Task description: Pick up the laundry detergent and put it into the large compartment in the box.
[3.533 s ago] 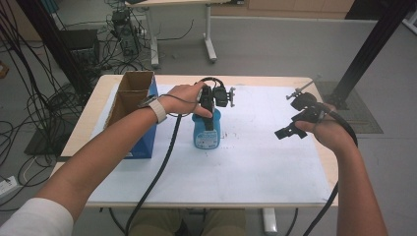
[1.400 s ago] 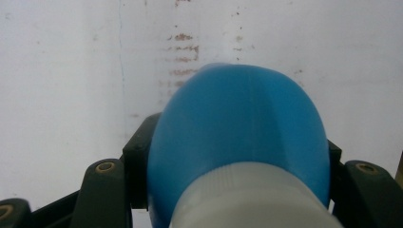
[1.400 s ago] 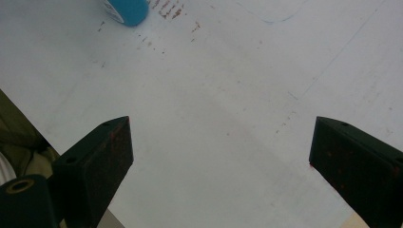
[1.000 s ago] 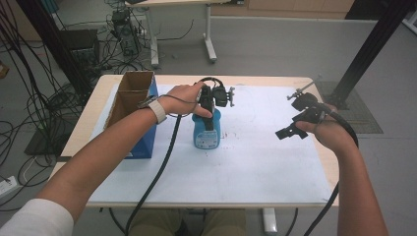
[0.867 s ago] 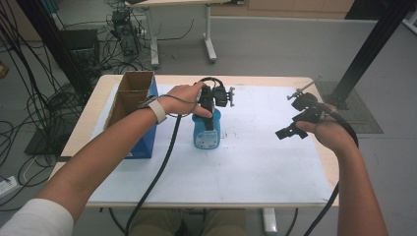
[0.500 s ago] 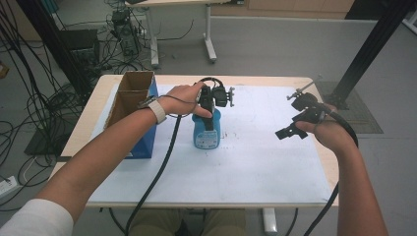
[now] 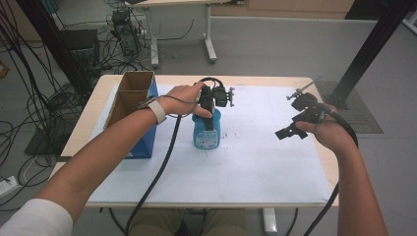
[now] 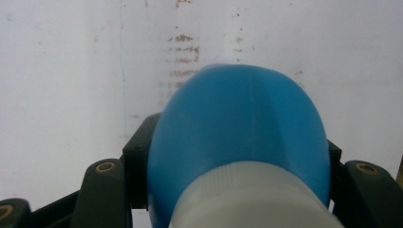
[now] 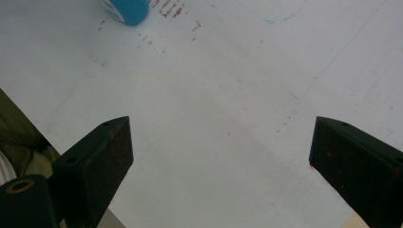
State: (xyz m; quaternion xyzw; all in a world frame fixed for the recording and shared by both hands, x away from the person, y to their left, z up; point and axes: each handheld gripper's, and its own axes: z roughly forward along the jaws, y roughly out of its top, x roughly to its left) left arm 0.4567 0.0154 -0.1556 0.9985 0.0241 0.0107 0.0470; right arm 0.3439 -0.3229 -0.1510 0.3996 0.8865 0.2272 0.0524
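Note:
A blue bottle (image 7: 206, 134) with a white label stands upright on the white sheet near the table's middle. My left gripper (image 7: 208, 109) comes down on it from above, jaws pressed against both sides of the blue bottle (image 8: 237, 137), whose pale neck sits closest to the camera. My right gripper (image 7: 293, 118) hangs over the right part of the table, well away from the bottle. In the right gripper view its jaws stand wide apart around my right gripper's (image 9: 218, 137) bare gap, over white sheet. The bottle's base (image 9: 127, 8) shows at the top left there.
An open cardboard box with blue sides (image 7: 132, 101) stands at the table's left end, close to my left forearm. A thick black cable (image 7: 157, 172) trails from the left gripper toward the front edge. The white sheet (image 7: 246, 167) covers most of the tabletop.

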